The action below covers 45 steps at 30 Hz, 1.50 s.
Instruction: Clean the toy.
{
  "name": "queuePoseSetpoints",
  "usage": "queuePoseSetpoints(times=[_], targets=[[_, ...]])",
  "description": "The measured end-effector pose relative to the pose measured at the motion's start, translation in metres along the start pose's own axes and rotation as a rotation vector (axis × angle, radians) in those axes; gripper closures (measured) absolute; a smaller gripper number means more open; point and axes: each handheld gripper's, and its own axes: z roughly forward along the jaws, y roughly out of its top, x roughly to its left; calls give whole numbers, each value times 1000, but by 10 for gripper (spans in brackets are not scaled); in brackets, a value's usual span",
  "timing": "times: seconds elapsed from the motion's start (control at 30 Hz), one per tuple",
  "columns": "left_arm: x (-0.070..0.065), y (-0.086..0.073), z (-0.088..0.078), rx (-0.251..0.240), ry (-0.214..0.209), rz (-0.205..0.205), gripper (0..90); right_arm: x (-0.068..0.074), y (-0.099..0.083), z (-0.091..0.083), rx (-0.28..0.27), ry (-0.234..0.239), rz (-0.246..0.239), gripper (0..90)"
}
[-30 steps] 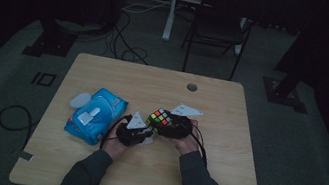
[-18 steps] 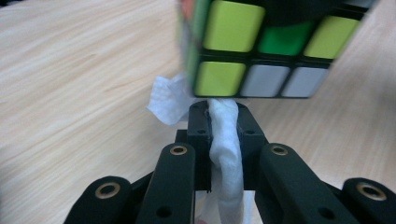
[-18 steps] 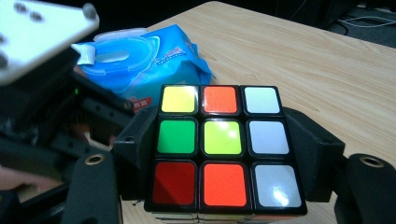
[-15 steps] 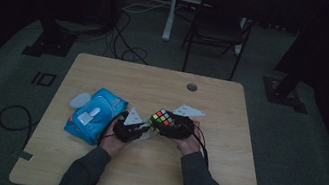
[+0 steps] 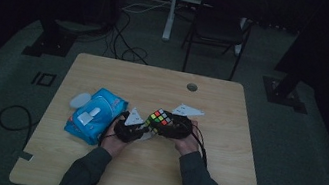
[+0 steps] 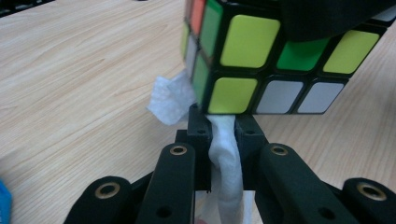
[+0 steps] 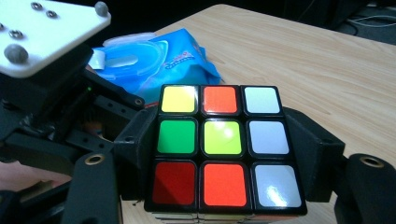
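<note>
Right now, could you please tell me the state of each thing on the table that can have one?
Puzzle cube: scrambled, clamped in the right hand-held gripper, lifted off the table.
White wipe: crumpled, pinched in the left hand-held gripper, touching the cube.
Blue wipes pack: lying flat, lid flipped open.

High view: fixed above the person's side, facing forward and down, far enough to take in the whole tabletop (image 5: pixel 230 108). Left tool view: rides low, close up, looking along its own jaws at the cube (image 6: pixel 261 56) in the upper right of frame. Right tool view: equally close, cube (image 7: pixel 222 149) at centre. All three views share the cube and the tabletop.
</note>
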Motion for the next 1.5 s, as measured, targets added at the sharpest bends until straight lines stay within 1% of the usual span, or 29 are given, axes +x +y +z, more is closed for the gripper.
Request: queuePoseSetpoints(times=[0.07, 0.17, 0.23, 0.33, 0.47, 0.5, 0.53, 0.63, 0.77, 0.87, 0.93, 1.23, 1.33, 1.5], targets=[[-2, 0, 0, -4, -11, -1, 820, 0, 1, 0, -2, -1, 1, 344], [-6, 0, 1, -1, -26, 19, 819, 1, 1, 0, -3, -6, 2, 344], [-6, 1, 1, -3, -25, 18, 819, 0, 1, -1, -5, -8, 3, 344], [-2, 1, 0, -7, -12, 10, 818, -2, 1, -3, -4, -11, 2, 344], [4, 1, -3, -14, 18, -10, 818, -3, -1, -4, -2, -5, 9, 344], [4, 1, -3, -14, 18, -10, 818, -3, -1, -4, -2, -5, 9, 344], [7, 1, -4, -21, 30, -22, 818, -3, -1, -5, -4, -1, 10, 344], [8, 1, -5, -26, 30, -28, 818, -1, -1, -4, -11, 14, 15, 344], [5, 2, -3, -26, 14, -18, 818, -1, 1, -3, -18, 20, 20, 344], [0, 2, -1, -24, -9, -9, 818, -1, 1, -2, -21, 19, 25, 344], [-4, 2, 0, -18, -22, 4, 818, -1, 2, -1, -21, 11, 28, 344], [-17, 1, 2, -15, -56, 30, 818, -7, 0, -3, -17, -38, 37, 344], [-22, 0, 2, -15, -64, 35, 818, -9, 0, -4, -12, -69, 33, 344], [-32, 0, 3, -15, -83, 55, 818, -11, -1, -3, -5, -106, 40, 344]])
